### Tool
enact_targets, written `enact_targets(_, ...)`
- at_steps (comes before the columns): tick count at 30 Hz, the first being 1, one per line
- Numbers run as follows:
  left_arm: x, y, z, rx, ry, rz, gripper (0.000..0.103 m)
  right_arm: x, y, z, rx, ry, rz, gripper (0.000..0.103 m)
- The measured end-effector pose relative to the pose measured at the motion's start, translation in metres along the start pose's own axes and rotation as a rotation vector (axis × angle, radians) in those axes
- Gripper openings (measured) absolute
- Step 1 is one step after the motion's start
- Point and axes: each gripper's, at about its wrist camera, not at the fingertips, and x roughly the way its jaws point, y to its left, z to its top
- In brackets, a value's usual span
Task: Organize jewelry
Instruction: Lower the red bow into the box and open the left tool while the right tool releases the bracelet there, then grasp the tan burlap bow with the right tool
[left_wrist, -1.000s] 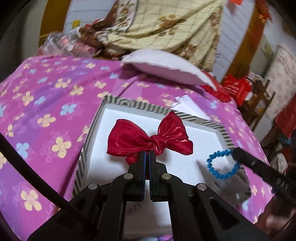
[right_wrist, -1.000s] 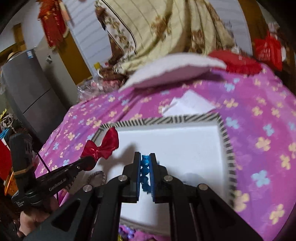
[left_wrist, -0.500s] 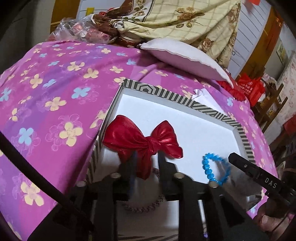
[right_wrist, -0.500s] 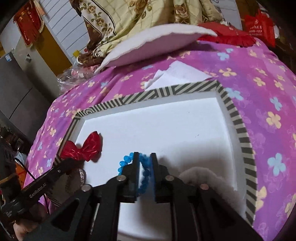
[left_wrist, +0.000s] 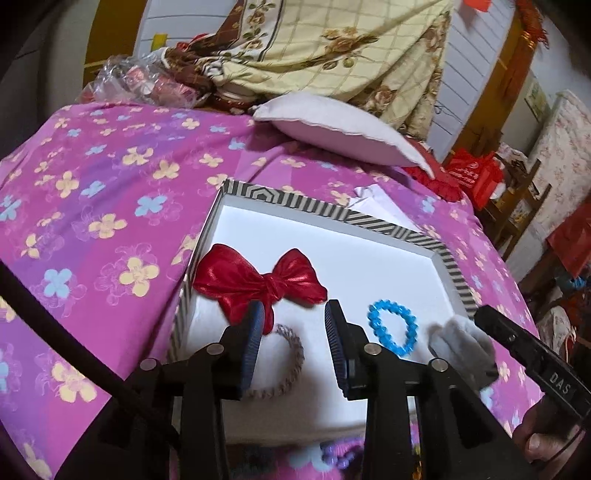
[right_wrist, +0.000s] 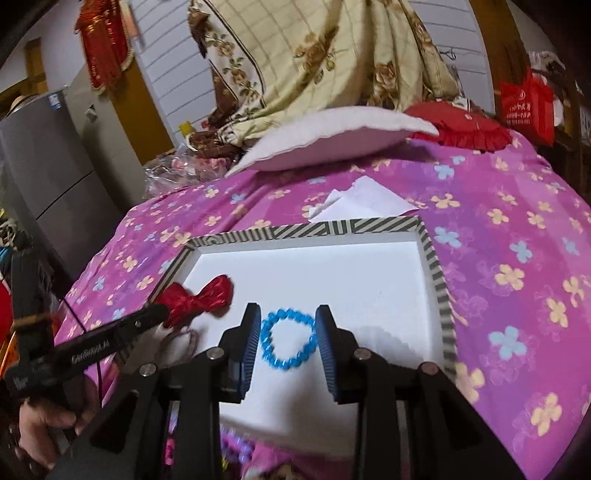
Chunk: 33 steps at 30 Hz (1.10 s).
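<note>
A shallow white box with a striped rim (left_wrist: 280, 197) (right_wrist: 436, 273) lies on the pink flowered bedspread. A red bow (left_wrist: 258, 282) (right_wrist: 199, 297) lies in its left part. A blue bead bracelet (left_wrist: 391, 328) (right_wrist: 288, 341) lies in its front middle. A beige braided hair tie (left_wrist: 288, 365) lies near the front left. My left gripper (left_wrist: 293, 321) is open and empty just behind the bow. My right gripper (right_wrist: 288, 325) is open and empty, its fingers either side of the bracelet.
A grey fluffy item (left_wrist: 461, 347) lies at the box's front right corner. A white pillow (left_wrist: 340, 129) (right_wrist: 332, 140) and a folded white paper (right_wrist: 365, 201) lie beyond the box. Purple and pale trinkets (left_wrist: 328, 454) lie in front of the box.
Both grippers have opened and drawn back. The left let go of the red bow and the right let go of the blue bracelet; both now lie in the box.
</note>
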Motion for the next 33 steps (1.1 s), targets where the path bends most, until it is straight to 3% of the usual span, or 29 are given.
enact_targets(5, -0.034, 0.005, -0.019, 0.015, -0.008, -0.026, 0.012, -0.039, 0.002, -0.035, -0.017, 0.002, -0.049, 0.045)
enact_targets(10, -0.062, 0.013, -0.054, 0.043, 0.031, -0.022, 0.012, -0.071, -0.002, -0.084, 0.024, 0.068, -0.046, 0.045)
enact_targets(14, -0.080, 0.017, -0.081, 0.062, 0.072, 0.000, 0.012, -0.090, 0.016, -0.114, -0.021, 0.071, -0.012, 0.045)
enact_targets(18, -0.091, 0.021, -0.089, 0.064, 0.057, 0.006, 0.012, -0.076, 0.051, -0.135, -0.099, 0.113, 0.064, 0.046)
enact_targets(20, -0.093, 0.026, -0.087, 0.035, 0.043, 0.010, 0.012, -0.067, 0.062, -0.136, -0.115, 0.106, 0.062, 0.046)
enact_targets(26, -0.090, 0.041, -0.078, -0.052, 0.029, 0.014, 0.012, -0.046, 0.067, -0.134, -0.045, 0.137, 0.106, 0.046)
enact_targets(29, -0.087, 0.040, -0.076, -0.065, 0.033, 0.001, 0.012, -0.036, 0.063, -0.138, -0.026, 0.167, 0.038, 0.029)
enact_targets(33, -0.086, 0.033, -0.076, -0.047, 0.033, -0.016, 0.012, -0.030, 0.058, -0.139, -0.030, 0.195, 0.010, 0.009)
